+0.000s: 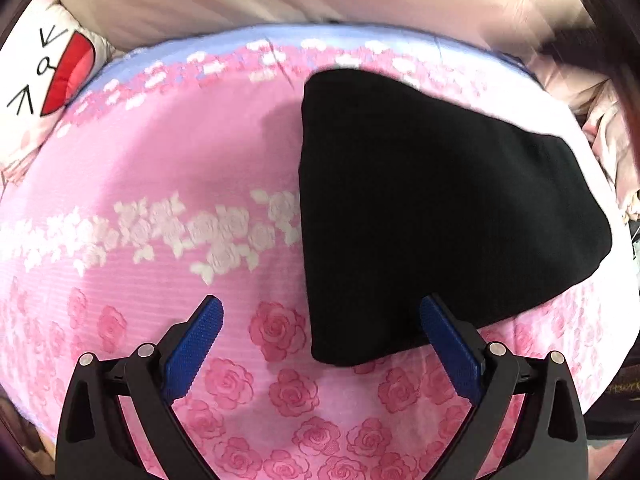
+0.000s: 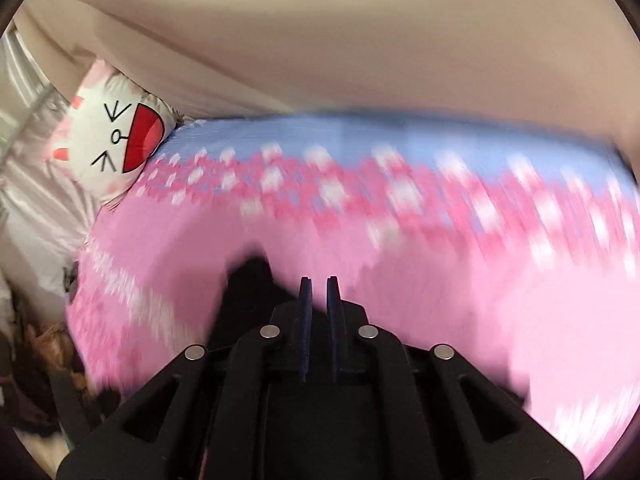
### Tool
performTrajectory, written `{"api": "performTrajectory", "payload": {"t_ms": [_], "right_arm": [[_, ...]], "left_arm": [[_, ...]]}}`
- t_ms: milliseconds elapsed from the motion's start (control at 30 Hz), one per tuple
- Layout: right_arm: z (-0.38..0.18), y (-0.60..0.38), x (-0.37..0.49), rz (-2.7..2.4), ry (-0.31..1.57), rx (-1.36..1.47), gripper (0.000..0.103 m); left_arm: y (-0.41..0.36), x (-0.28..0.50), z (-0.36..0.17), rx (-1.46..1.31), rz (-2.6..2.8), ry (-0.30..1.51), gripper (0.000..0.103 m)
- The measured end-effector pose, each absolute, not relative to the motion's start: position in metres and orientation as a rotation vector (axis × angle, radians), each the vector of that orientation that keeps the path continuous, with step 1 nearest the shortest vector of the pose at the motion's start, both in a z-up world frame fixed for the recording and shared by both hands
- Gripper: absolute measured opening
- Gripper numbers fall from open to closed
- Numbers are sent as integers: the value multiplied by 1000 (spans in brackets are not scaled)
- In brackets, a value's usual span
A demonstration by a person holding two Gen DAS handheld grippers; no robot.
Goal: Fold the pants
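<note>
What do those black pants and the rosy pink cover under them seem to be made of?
Pants: probably a soft matte knit or fleece, since they show no sheen and have rounded folded edges. Pink cover: seemingly a printed, finely ribbed woven or quilted fabric with faint horizontal lines.

This is a bedroom in a home. A bed point(image 1: 160, 168) fills both views, spread with a pink cover point(image 1: 120, 152) printed with roses and a blue band along its far edge. A white cartoon-face pillow point(image 2: 120, 140) with a red open mouth lies at the head, beside pale crumpled bedding point(image 2: 36, 200). A plain beige wall point(image 2: 360, 40) rises behind the bed.
</note>
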State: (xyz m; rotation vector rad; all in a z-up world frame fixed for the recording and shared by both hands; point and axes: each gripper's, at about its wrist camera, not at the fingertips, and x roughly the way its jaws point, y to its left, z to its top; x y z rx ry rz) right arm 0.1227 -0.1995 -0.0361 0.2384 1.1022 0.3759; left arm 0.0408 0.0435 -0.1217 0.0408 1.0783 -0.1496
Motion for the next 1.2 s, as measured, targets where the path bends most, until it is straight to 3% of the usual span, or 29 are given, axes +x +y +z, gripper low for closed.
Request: {"api": "performTrajectory", "payload": {"t_ms": [100, 133, 167, 333, 467, 533, 567, 633, 767, 800, 833, 867, 900, 1033, 1133, 1200], "right_arm": [[-85, -292, 86, 47, 1152, 391, 4], [-84, -315, 72, -49, 1119, 483, 11], [-75, -333, 56, -84, 1064, 565, 11], [-42, -281, 26, 224, 989, 520, 10], [-95, -261, 15, 169, 1091, 437, 4], [-104, -291, -1, -35, 1109, 500, 14], [-105, -305, -7, -87, 1120, 519, 14], [-87, -325, -20, -62, 1061, 609, 14], [-37, -277, -15, 151, 978, 441, 14], [-37, -262, -14, 178, 986, 403, 20], [-41, -250, -8, 185, 1006, 361, 44], [-50, -237, -5, 153, 1021, 315, 56], [-57, -238, -4, 129, 1028, 313, 61], [-81, -253, -6, 133, 1093, 499, 57], [-93, -254, -4, 163, 1147, 479, 31], [-87, -259, -5, 171, 1132, 462, 23]], "left_arm": [[33, 43, -115, 67, -160, 1073, 98], [28, 46, -114, 81, -170, 1077, 98], [22, 48, -112, 103, -182, 1081, 98], [-8, 56, -102, 182, -229, 1068, 98], [-40, 60, -96, 239, -259, 1058, 98], [-46, 58, -93, 237, -278, 1057, 98], [-48, 57, -90, 235, -282, 1052, 98], [-50, 58, -88, 232, -280, 1046, 98], [-45, 57, -94, 223, -250, 1070, 98], [-44, 58, -94, 221, -241, 1074, 98], [-41, 59, -94, 219, -234, 1077, 98], [-38, 59, -93, 218, -224, 1077, 98], [-33, 58, -92, 211, -211, 1074, 98], [-7, 59, -92, 171, -164, 1077, 98], [12, 60, -102, 144, -112, 1108, 98], [20, 59, -104, 133, -88, 1119, 98]]}}
